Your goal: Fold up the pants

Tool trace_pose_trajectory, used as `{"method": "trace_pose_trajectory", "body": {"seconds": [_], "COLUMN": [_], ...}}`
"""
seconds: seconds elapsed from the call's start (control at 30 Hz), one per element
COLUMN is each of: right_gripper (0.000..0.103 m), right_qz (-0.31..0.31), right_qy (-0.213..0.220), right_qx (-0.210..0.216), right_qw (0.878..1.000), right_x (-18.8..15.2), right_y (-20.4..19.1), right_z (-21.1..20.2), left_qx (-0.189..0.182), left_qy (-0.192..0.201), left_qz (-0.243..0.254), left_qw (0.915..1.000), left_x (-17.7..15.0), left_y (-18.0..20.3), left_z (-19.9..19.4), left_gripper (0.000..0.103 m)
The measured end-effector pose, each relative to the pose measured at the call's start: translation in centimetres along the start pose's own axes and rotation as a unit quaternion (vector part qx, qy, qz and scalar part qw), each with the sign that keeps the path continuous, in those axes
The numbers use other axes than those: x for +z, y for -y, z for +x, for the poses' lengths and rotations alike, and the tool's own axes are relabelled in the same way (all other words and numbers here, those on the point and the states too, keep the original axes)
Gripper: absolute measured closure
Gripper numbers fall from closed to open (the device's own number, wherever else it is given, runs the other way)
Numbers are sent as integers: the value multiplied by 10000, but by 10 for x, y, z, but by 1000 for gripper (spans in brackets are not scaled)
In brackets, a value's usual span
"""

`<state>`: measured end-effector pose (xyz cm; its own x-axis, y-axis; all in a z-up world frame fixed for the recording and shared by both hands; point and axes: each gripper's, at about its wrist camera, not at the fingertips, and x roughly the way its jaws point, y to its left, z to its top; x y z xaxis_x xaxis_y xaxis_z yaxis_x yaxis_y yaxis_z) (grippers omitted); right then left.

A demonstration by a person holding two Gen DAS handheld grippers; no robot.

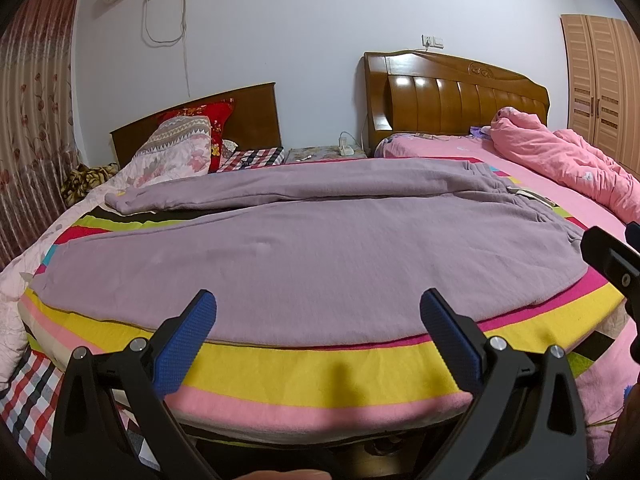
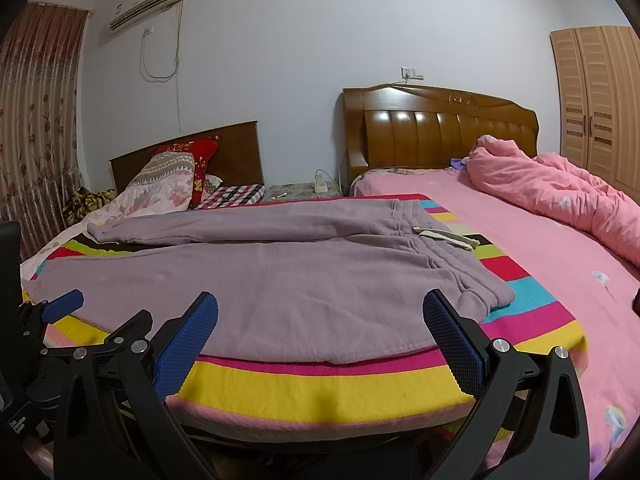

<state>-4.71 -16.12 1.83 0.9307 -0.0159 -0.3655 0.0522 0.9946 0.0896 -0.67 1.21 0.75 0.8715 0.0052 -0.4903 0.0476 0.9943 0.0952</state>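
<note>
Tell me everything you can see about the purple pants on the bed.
The pants are a soft, fleecy mauve pair, spread flat and unfolded on a striped blanket. Both legs run leftward, the far one ending in a bunched cuff. The ribbed waistband sits at the right with a pale drawstring trailing out. Neither claw touches them.
</note>
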Motion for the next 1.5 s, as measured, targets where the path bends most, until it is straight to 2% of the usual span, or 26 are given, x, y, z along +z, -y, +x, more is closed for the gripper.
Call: {"method": "trace_pose_trajectory", "body": {"seconds": [1.3, 1.4, 1.5], "right_gripper": [4, 4, 4], "right_qz": [51, -5, -63], "right_qy": [-113, -65, -100], "right_qx": [59, 85, 267], "right_qw": [9999, 9999, 9996], "right_x": [-9, -3, 13], "right_y": [0, 1, 5], "right_z": [1, 4, 14], "left_qx": [1, -17, -112], "left_qy": [-19, -2, -10], "left_qz": [-17, 55, 311], "left_qw": [10000, 10000, 9995], "left_x": [-3, -4, 11], "left_y": [-1, 0, 2], "left_z": [1, 3, 10], "left_gripper": [1, 1, 1]}}
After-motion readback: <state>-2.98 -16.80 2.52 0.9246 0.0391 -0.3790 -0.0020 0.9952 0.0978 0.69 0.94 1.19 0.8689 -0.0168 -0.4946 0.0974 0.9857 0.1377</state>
